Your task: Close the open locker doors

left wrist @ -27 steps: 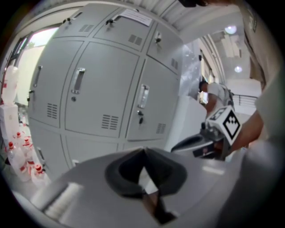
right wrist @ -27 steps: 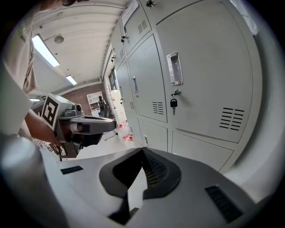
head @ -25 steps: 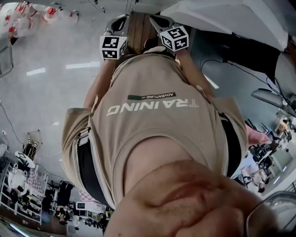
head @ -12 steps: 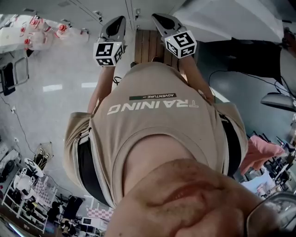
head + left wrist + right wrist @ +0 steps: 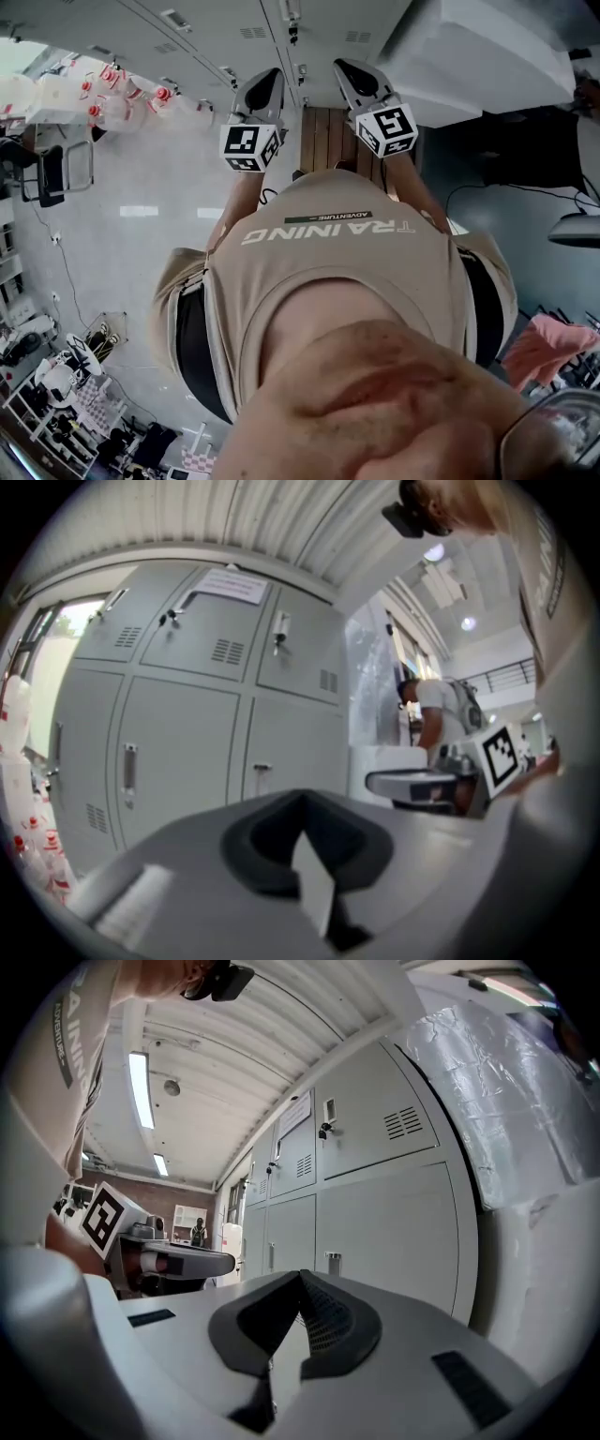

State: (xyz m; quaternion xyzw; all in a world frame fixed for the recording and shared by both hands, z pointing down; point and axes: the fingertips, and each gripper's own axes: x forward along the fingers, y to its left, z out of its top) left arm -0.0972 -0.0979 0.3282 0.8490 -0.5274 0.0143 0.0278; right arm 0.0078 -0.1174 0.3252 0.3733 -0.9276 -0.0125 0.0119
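Both hand-held grippers sit lower and further right in the head view than half a second before, and more of the grey metal lockers [image 5: 216, 23] shows above them. The left hand-held gripper [image 5: 265, 86] and the right hand-held gripper [image 5: 354, 77] point side by side toward the lockers, over brown wooden slats [image 5: 323, 141]. Each gripper view shows the jaw tips pressed together with nothing between them. The lockers stand ahead, apart from both grippers, and every locker door in view lies flush. A white plastic-wrapped block [image 5: 469, 56] sits to the right.
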